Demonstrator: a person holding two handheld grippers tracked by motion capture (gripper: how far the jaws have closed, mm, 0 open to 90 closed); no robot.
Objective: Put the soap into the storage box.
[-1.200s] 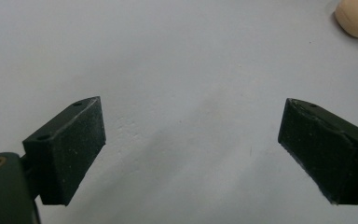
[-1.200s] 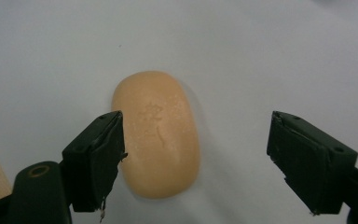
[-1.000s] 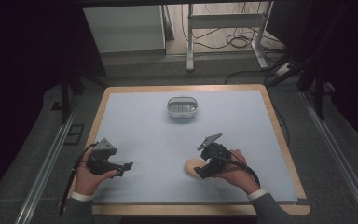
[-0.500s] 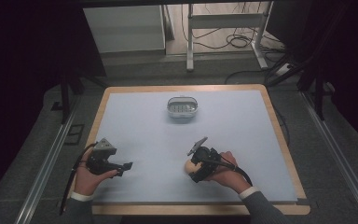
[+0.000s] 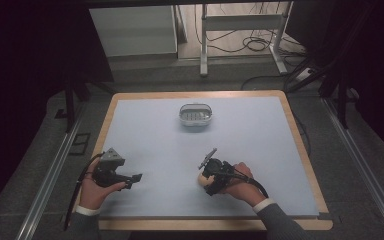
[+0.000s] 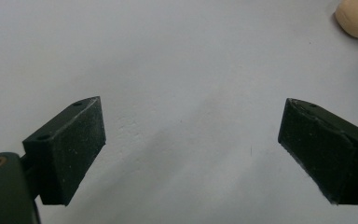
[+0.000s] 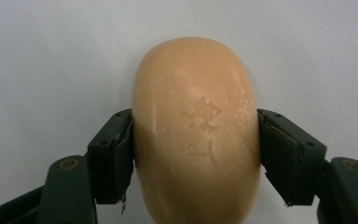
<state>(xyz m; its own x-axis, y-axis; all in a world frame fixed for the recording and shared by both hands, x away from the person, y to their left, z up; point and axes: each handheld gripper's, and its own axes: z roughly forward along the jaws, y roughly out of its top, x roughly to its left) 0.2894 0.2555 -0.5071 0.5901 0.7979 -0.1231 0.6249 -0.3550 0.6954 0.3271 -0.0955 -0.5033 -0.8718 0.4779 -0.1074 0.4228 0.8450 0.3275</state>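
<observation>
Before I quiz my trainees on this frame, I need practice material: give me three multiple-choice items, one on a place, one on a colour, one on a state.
1. Where does the dish stand?
A. far middle of the table
B. near left corner
C. under the left gripper

2. What colour is the soap?
A. green
B. peach
C. black

3. How is the right gripper?
A. open, empty
B. shut, empty
C. shut on the soap

Key: 1 A, the high view shows it toward the far edge. 2 B, the bar is pale peach. 3 C, both pads press its sides.
</observation>
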